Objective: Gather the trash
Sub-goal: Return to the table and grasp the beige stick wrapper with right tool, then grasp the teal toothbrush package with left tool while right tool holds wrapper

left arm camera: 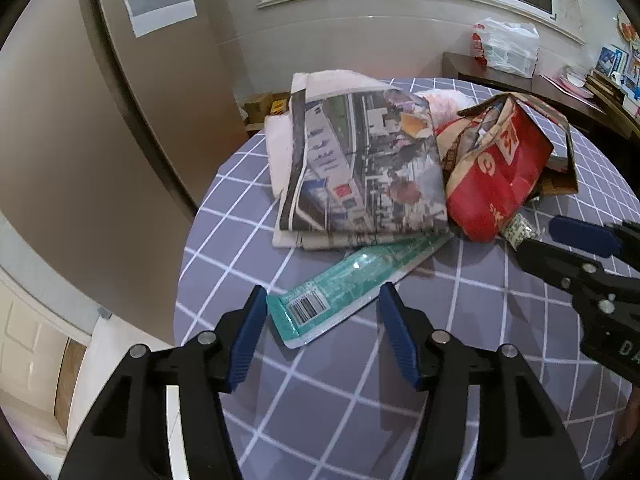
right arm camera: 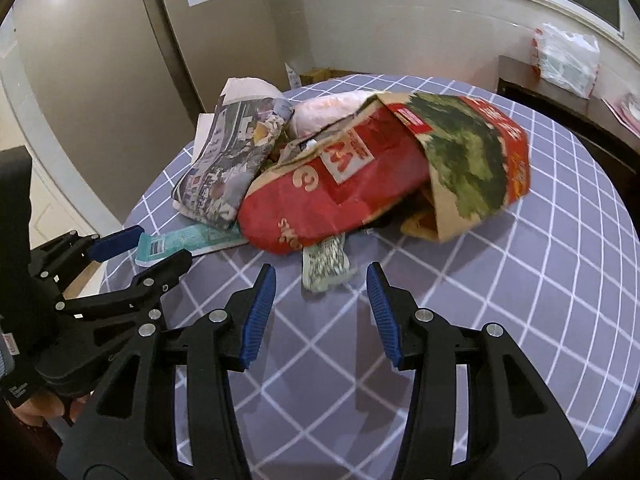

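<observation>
the teal wrapper lies on the counter by the newspaper, long axis pointing away, its near end between the left gripper's open jaws; right gripper gapes empty.

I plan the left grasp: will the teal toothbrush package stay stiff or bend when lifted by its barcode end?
The teal toothbrush package looks flat and thin, so probably light and bendy. Its far end lies under the newspaper, so it may drag.

The left gripper tilts downward with its blue-padded jaws parted and nothing pressed between them. The right gripper tilts down likewise, jaws apart and empty. Both hang side by side over the table's near edge.
</observation>
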The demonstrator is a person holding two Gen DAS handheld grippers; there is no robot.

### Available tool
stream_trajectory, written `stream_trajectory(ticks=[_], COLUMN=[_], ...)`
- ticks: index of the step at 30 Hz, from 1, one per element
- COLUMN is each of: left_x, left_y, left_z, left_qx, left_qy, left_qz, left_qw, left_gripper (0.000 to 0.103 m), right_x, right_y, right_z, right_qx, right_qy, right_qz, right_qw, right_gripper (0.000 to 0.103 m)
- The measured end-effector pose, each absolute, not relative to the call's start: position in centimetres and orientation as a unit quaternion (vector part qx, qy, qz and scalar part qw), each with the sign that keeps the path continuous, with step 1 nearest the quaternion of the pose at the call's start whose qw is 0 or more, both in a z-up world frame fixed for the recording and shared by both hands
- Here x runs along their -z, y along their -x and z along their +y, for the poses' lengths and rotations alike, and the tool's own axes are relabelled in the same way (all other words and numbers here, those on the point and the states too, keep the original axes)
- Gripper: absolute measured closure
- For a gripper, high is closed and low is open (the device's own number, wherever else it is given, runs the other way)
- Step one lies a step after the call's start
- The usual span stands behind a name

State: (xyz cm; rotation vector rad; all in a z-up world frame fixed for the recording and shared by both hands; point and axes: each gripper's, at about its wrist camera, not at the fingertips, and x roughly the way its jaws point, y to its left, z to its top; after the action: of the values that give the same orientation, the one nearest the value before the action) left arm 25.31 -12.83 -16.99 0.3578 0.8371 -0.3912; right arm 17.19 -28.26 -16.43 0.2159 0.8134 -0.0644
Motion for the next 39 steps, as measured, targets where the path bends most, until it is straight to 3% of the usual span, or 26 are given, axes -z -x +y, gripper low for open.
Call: stream_trajectory(ticks=[6, 8, 10, 13, 18, 27, 31, 32, 35, 39], left_x=[17.2, 17.2, 17.2, 17.1, 17.1, 16.4, 16.3, 16.3, 16.1, 15.8], left_y=[-26.0, -26.2, -26.2, -25.6, -24.4, -20.8, -19.6, -19.6, -19.6, -19.7], left_z=[-13.1, -12.9, -12.8, -13.0, -12.8, -11.7, -11.1, -11.0, -11.2, -12.3], left_qx=[0.211, 0.223, 0.241, 0.239, 0.242, 0.260, 0.267, 0.265, 0.248, 0.247], left_qy=[-0.175, -0.167, -0.152, -0.154, -0.148, -0.105, -0.085, -0.084, -0.085, -0.097], left_qz=[0.390, 0.392, 0.397, 0.392, 0.397, 0.419, 0.429, 0.430, 0.427, 0.421], left_qw=[0.879, 0.877, 0.872, 0.875, 0.873, 0.864, 0.858, 0.859, 0.865, 0.868], left_gripper=[0.047, 0.050, 0.064, 0.068, 0.080, 0.089, 0.088, 0.084, 0.060, 0.057], right_x=[16.9, 17.2, 17.4, 17.3, 17.2, 16.8, 16.1, 15.9, 15.5, 15.1], right_y=[-19.5, -19.8, -19.8, -19.4, -18.1, -14.9, -13.6, -13.3, -12.9, -12.6], right_z=[-28.1, -28.0, -27.8, -27.4, -27.4, -26.3, -25.9, -25.9, -26.1, -26.6], right_qx=[0.032, 0.030, 0.035, 0.031, 0.023, -0.004, -0.009, -0.009, -0.007, -0.005], right_qy=[-0.075, -0.071, -0.061, -0.057, -0.066, -0.089, -0.094, -0.095, -0.098, -0.103], right_qz=[0.412, 0.419, 0.420, 0.421, 0.418, 0.416, 0.409, 0.406, 0.401, 0.396], right_qw=[0.907, 0.905, 0.905, 0.905, 0.906, 0.905, 0.907, 0.909, 0.911, 0.913], right_gripper=[0.056, 0.069, 0.074, 0.081, 0.083, 0.083, 0.083, 0.083, 0.083, 0.083])
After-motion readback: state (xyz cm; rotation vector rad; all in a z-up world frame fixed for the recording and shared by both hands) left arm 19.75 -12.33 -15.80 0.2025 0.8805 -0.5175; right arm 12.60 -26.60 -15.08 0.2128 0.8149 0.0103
